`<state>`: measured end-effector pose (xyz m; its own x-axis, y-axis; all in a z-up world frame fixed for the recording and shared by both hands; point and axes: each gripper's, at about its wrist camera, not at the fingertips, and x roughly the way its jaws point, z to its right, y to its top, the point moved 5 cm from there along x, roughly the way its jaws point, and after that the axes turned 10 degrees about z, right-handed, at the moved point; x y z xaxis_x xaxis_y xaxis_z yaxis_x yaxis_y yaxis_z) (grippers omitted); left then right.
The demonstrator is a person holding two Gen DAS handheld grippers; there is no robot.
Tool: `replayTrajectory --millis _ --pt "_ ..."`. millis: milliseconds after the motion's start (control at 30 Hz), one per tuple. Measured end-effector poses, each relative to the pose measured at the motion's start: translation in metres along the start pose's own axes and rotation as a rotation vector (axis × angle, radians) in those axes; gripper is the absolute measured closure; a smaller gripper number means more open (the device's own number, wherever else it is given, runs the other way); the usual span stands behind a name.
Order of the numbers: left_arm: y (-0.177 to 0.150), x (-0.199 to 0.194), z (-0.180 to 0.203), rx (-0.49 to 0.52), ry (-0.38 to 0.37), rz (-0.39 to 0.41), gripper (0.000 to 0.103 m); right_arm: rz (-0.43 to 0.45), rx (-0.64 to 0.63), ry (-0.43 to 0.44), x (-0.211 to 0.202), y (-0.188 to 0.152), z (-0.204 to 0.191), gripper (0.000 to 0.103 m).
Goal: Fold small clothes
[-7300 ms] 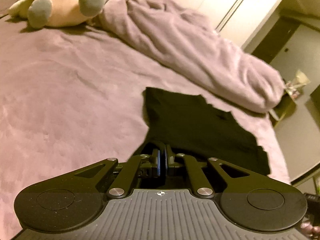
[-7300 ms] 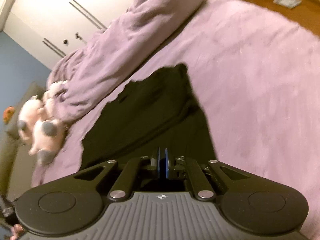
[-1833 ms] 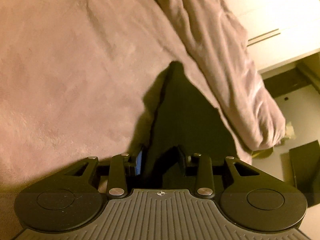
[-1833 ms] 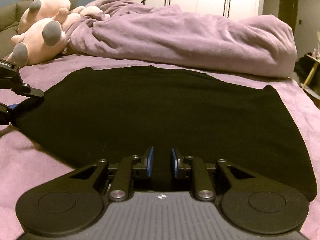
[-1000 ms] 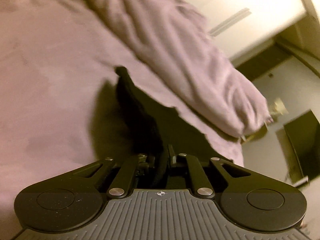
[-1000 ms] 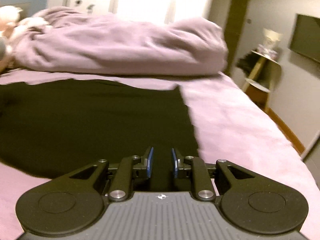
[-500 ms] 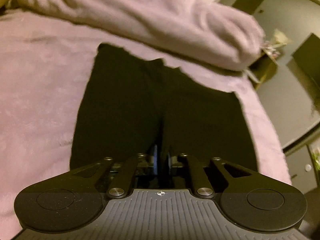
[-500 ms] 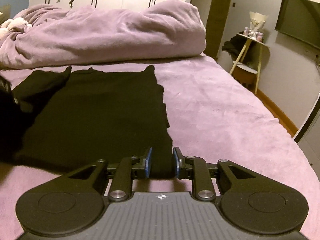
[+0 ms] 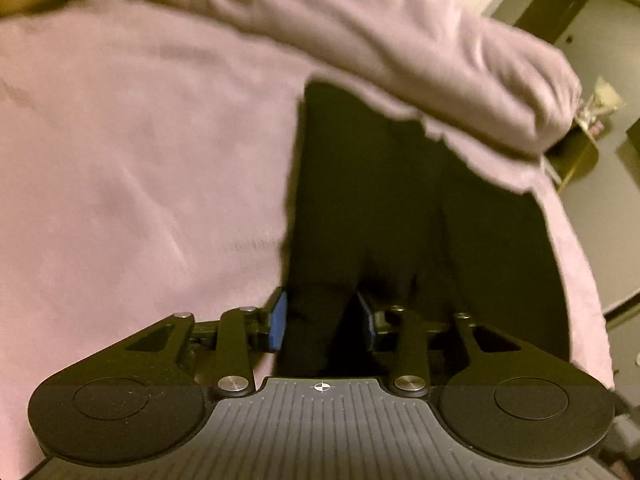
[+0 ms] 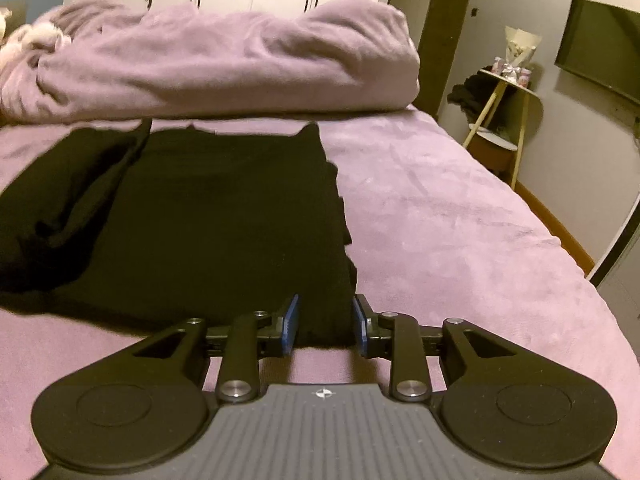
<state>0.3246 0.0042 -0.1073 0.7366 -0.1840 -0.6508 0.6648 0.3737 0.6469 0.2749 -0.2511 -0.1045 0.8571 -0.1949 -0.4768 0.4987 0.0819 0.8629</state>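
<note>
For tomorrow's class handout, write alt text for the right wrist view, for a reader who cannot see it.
A black garment lies flat on a purple bed, its left side folded over, its near corner between the open blue pads of the right gripper. Behind it lies a bunched purple blanket.

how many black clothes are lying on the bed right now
1: the black garment lies flat on the purple bed cover, in front of the bunched blanket. More could be hidden under it.

Bare bedspread (image 10: 460, 220) right of the garment (image 10: 224, 216); bunched blanket (image 10: 224, 68) apparently blocks beyond.
</note>
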Motion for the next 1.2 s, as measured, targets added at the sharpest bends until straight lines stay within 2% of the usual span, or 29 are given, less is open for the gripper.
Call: replayTrajectory --millis 67,133,200,267,367,400,533,633,767,800,833,867,900,933,1067,1200 --pt "-0.001 -0.002 0.001 0.023 -0.015 0.014 0.059 0.006 0.014 0.006 -0.002 0.008 0.001 0.075" --pt "0.0 -0.008 0.001 0.025 -0.019 0.011 0.059 0.027 0.045 0.047 -0.005 0.019 -0.001 0.074" --pt "0.002 -0.021 -0.003 0.015 -0.007 0.027 0.057 0.039 0.09 0.122 -0.004 0.032 -0.008 0.064" --pt "0.0 -0.034 -0.008 0.026 0.024 0.066 0.056 0.011 0.176 0.251 0.003 0.04 -0.018 0.054" --pt "-0.001 -0.047 -0.015 0.074 0.095 0.101 0.051 -0.074 0.364 0.496 0.022 0.049 -0.039 0.05" --pt "-0.001 -0.049 -0.017 0.084 0.116 0.107 0.051 -0.108 0.407 0.544 0.032 0.05 -0.047 0.049" --pt "-0.003 -0.057 -0.03 0.089 0.135 0.119 0.05 -0.195 0.457 0.604 0.061 0.054 -0.077 0.049" --pt "-0.003 -0.061 -0.035 0.073 0.118 0.126 0.05 -0.223 0.473 0.671 0.065 0.055 -0.095 0.048" --pt "-0.002 -0.057 -0.037 0.048 0.112 0.114 0.05 -0.219 0.402 0.668 0.065 0.054 -0.115 0.048" --pt "-0.002 -0.057 -0.037 0.043 0.111 0.113 0.049 -0.211 0.382 0.66 0.065 0.054 -0.116 0.053" --pt "-0.002 -0.057 -0.036 0.038 0.107 0.11 0.049 -0.205 0.365 0.667 0.063 0.056 -0.119 0.07" --pt "-0.002 -0.057 -0.036 0.035 0.104 0.108 0.048 -0.196 0.343 0.676 0.061 0.058 -0.123 0.078" --pt "-0.001 -0.057 -0.035 0.035 0.104 0.105 0.048 -0.181 0.311 0.668 0.058 0.059 -0.124 0.087" --pt "-0.001 -0.058 -0.033 0.041 0.102 0.105 0.048 -0.163 0.271 0.66 0.056 0.063 -0.126 0.09" --pt "-0.001 -0.06 -0.019 0.064 0.072 0.098 0.048 -0.01 0.094 0.569 0.032 0.082 -0.12 0.095" --pt "-0.001 -0.057 0.008 0.106 0.019 0.092 0.048 0.12 0.014 0.393 0.017 0.094 -0.083 0.095"
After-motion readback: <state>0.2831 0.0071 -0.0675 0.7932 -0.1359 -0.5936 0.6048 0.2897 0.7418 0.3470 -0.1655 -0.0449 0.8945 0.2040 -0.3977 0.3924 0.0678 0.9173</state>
